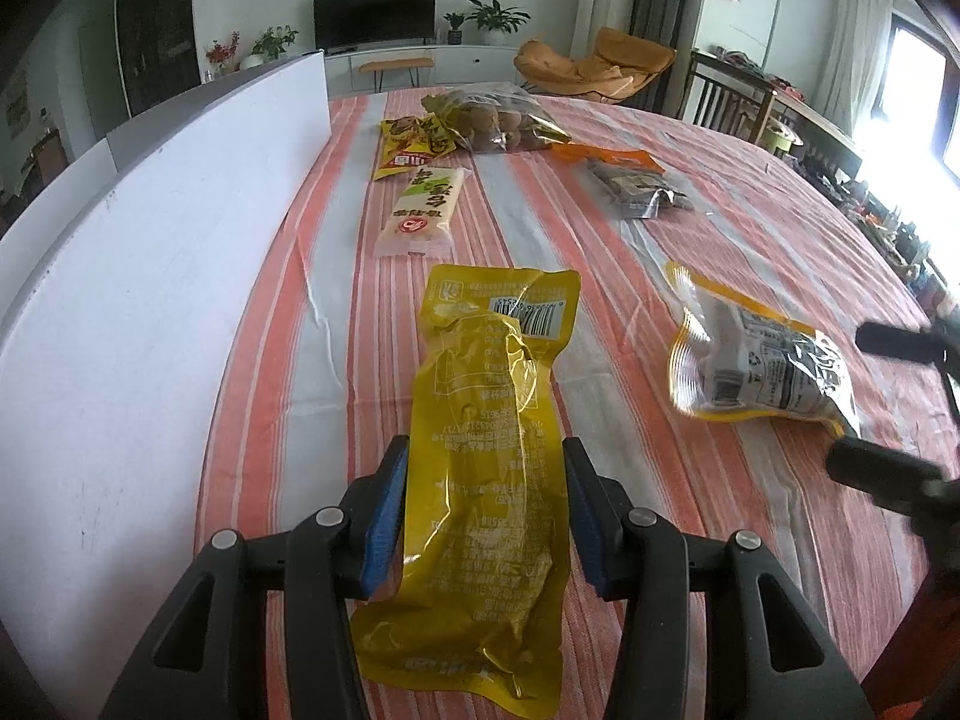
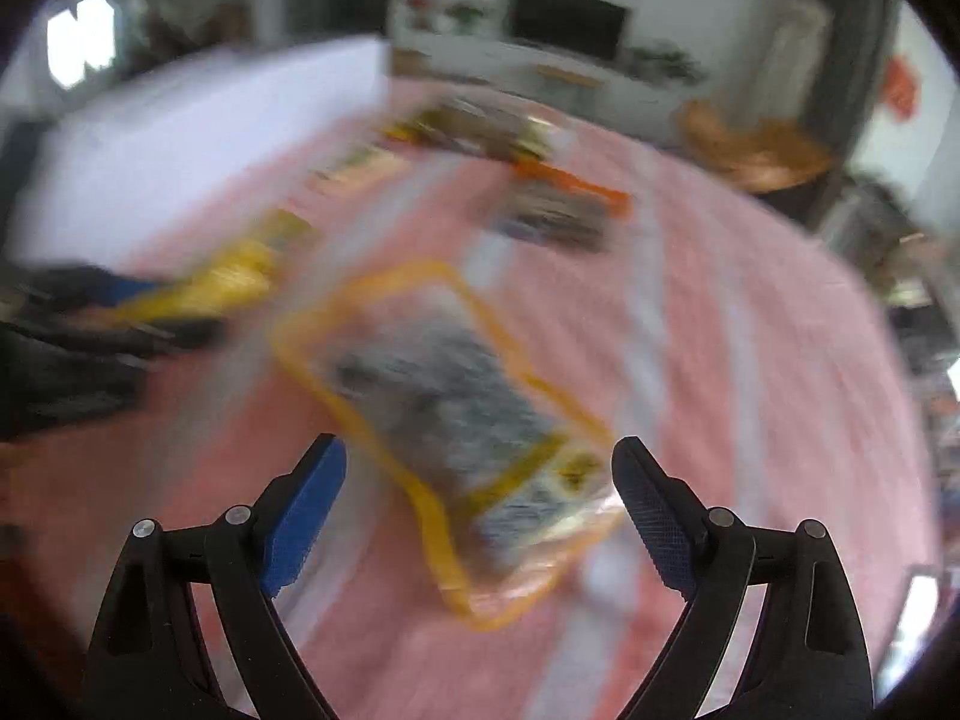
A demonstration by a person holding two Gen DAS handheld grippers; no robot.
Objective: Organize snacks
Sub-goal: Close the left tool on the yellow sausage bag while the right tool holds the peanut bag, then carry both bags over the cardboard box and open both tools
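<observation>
- Left gripper [image 1: 483,480]: blue pads closed against both sides of the long yellow packet [image 1: 480,480], which runs from 6 o'clock up toward 12 in the left wrist view; held at its middle, far end with the barcode resting on the striped tablecloth [image 1: 690,192].
- Right gripper [image 2: 480,510]: jaws spread wide, nothing between the pads; straddling the near end of the yellow-rimmed clear pouch [image 2: 456,414], pads apart from it on both sides. Heavy blur in the right wrist view, so contact with the cloth cannot be told.
- Same pouch lying at 3 o'clock in the left wrist view, flat on the cloth, with the right gripper's dark fingers just beside it at the edge.
- Further out, toward 12 o'clock: pale pink-and-green packet [image 1: 423,210] just beyond the yellow packet's far end; past it a small yellow snack bag [image 1: 414,144] touching a clear bag of round brown snacks [image 1: 498,120].
- At 1 o'clock: orange-topped dark pouch [image 1: 630,180], lying apart from the others.
- White board [image 1: 150,228] standing along the table edge from 9 to 11 o'clock.
- Judged progress: early to middle. Far group looks loosely gathered, yet no tidy row or container in sight; one packet in hand, one about to be taken, orange-topped pouch apparently left to place.
</observation>
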